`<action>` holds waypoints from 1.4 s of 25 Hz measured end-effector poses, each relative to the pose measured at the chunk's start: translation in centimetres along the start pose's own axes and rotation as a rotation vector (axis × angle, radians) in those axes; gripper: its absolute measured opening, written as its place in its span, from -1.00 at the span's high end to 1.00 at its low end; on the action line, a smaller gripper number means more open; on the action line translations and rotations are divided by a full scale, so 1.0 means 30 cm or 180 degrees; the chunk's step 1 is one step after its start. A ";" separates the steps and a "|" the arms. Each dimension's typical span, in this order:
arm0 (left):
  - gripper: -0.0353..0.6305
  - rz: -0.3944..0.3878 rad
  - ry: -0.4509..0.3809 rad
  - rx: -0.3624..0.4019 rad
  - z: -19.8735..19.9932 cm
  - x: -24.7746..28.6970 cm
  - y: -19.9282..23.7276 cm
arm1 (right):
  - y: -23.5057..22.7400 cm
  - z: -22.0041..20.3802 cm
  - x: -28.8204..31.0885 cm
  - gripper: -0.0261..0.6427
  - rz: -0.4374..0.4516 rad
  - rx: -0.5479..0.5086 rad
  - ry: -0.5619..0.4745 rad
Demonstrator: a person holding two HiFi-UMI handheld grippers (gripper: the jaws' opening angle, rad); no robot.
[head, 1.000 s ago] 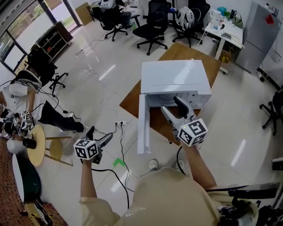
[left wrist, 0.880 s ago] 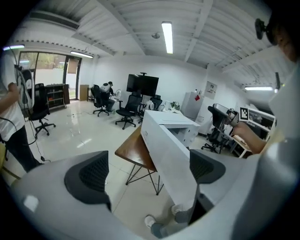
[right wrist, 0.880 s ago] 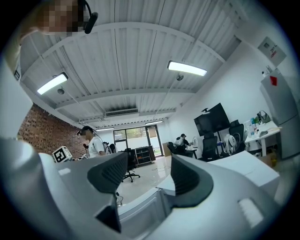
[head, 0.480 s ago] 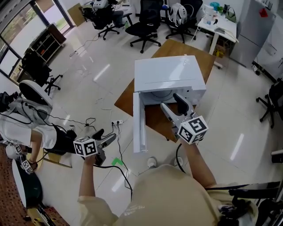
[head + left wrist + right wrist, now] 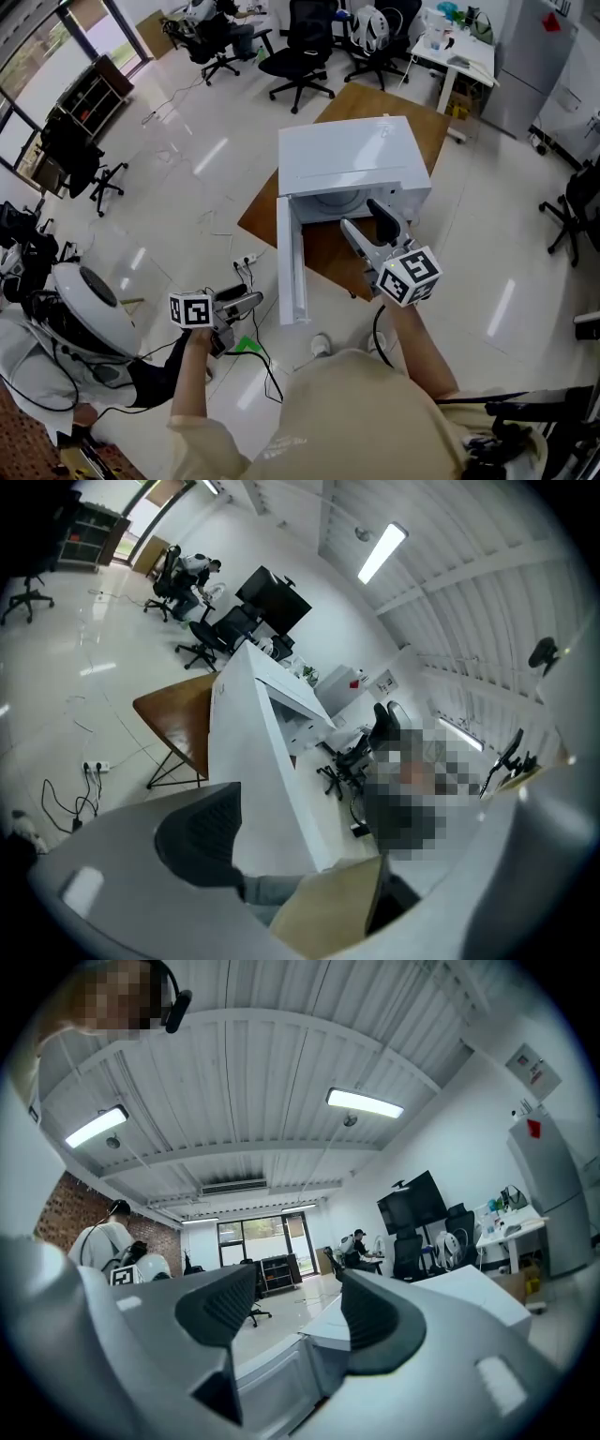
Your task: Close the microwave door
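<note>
Reading from the left claw (image 5: 248, 302): jaws spread, nothing pinched. Its own view shows the door (image 5: 292, 262) and the person's clothing past the pads, no contact. It hangs just left of the door's near free edge, tips aimed right at the outer face, with a small gap between. Right claw (image 5: 361, 220): jaws also spread and empty, held in front of the microwave (image 5: 352, 155) opening, right of the door, tips pointing far. Door stands wide open, roughly square to the front, hinged at the left corner, free edge toward the person. Microwave sits on a brown table (image 5: 412, 122). My read: this is the approach to the push, left claw lining up on the door. Next move needs contact on the outer face near the free edge, then a push right and far along the hinge arc until it latches. Watch item: right claw looks to sit inside the swing path. Can't judge its height from here, but it likely has to clear before the door comes round.
</note>
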State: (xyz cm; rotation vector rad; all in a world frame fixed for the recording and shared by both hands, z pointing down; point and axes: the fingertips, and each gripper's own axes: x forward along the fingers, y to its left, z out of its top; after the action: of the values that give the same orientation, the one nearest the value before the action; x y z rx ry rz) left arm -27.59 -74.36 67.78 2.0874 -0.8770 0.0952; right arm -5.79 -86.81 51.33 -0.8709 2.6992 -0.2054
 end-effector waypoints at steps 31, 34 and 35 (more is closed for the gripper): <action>0.46 0.0285 0.0404 -0.0453 -0.156 0.269 0.109 | -0.079 -0.012 -0.030 0.10 -0.0135 0.0034 -0.0012; 0.46 0.0253 0.0285 -0.0726 -0.172 0.319 0.097 | -0.087 -0.010 -0.033 0.10 -0.0119 0.0116 -0.0051; 0.46 0.0248 0.0250 -0.0786 -0.174 0.338 0.091 | -0.088 -0.008 -0.033 0.10 -0.0113 0.0128 -0.0057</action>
State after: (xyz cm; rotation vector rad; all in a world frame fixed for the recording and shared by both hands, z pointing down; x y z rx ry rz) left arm -20.44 -77.21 76.60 1.8090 -0.8760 0.1040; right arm -3.66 -88.35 52.37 -0.9049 2.6551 -0.2572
